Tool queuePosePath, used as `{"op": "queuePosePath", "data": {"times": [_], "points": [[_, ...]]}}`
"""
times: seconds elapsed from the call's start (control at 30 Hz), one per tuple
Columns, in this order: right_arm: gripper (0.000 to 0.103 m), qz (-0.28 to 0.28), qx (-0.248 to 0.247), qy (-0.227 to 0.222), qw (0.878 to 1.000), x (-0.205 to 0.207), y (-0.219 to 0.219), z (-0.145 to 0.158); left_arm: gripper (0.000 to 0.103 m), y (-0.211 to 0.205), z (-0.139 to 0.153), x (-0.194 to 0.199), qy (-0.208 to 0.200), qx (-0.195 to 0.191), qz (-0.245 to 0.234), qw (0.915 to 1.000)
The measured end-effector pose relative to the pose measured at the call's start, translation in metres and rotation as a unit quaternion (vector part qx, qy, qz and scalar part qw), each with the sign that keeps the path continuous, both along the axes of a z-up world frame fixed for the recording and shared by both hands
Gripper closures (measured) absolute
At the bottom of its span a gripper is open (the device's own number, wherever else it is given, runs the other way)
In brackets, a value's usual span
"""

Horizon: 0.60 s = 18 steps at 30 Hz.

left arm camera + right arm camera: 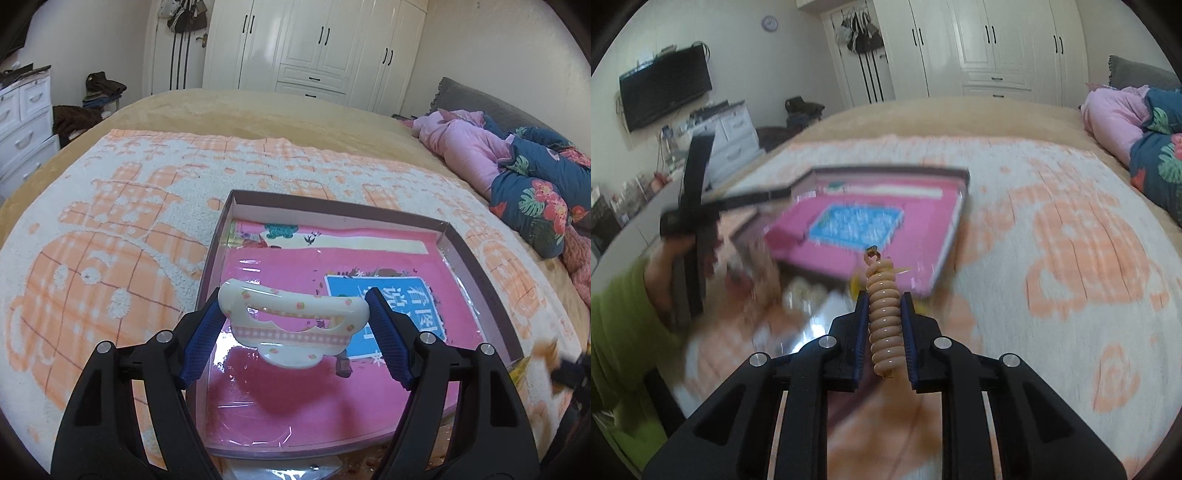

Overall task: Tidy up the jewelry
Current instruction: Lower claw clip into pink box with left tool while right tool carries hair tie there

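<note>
My left gripper [293,321] is shut on a cream hair claw clip [291,332] with small strawberry prints, its blue pads pressing on the clip's two ends. It hangs over the near half of a shallow box [332,205] lined with a pink printed sheet [369,266]. In the right wrist view my right gripper [884,306] is shut on a beige spiral hair tie [882,325] that stands up between the pads. The box [886,170] lies beyond it, blurred. A hand [661,266] in a green sleeve carries the other gripper at the left.
The box rests on a white-and-orange patterned towel [110,229] spread over a tan bed. Pink and floral bedding [517,166] is piled at the right. White drawers [22,122] stand at the left, a wardrobe [317,44] at the back. Small blurred items [798,291] lie before the box.
</note>
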State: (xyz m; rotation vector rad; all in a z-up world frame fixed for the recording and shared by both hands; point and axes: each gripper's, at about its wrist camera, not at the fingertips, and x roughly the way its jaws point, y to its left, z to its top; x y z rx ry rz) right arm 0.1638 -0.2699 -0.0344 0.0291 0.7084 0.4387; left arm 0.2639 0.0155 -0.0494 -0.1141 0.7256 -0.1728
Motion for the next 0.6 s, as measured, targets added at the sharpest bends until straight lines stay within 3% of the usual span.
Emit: {"op": "queuePosePath", "data": {"times": [0.37,0.6], "points": [[0.086,-0.007,-0.026,0.029,0.999,0.09,0.037,-0.021,0.036,0.006,-0.009,0.0,0.021,-0.003,0.0,0.9998],[0.086,-0.032,-0.039,0.044,0.998,0.101,0.04,-0.039,0.031,0.01,-0.007,-0.009,0.014,-0.003,0.004,0.9999]]}}
